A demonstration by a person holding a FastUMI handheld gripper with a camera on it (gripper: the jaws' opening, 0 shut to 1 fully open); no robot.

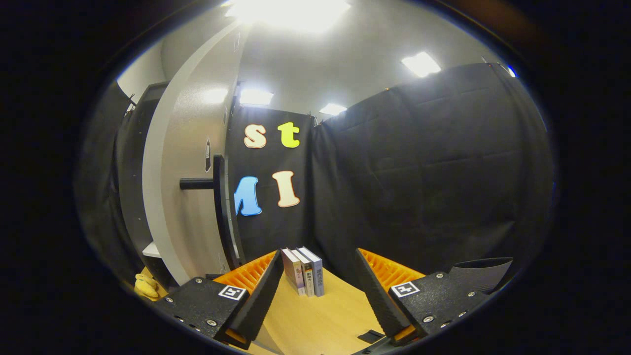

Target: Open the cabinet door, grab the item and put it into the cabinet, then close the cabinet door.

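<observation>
We hold the gripper with its jaws spread wide and nothing between them, pointed across the wooden table toward three books that stand upright side by side, well ahead of the fingertips and close to the black cloth wall. To the left of them the cabinet door stands swung open toward us, its dark bar handle sticking out from the pale panel, so we judge the opening step done and the grab as the step in hand. We cannot tell from here which of the three books is the item, nor whether they lean on each other or on a support behind them. We expect a book to be stiff along its boards and moderately heavy for its size, with a smooth cover that could slide under a light squeeze; it is not fragile, though pages may splay if we pinch only one cover. We would take it across its thickness near the top of the spine, both fingers flat on the two covers. A small yellow soft thing lies low beside the cabinet, left of the gripper; what it is, we cannot make out.
</observation>
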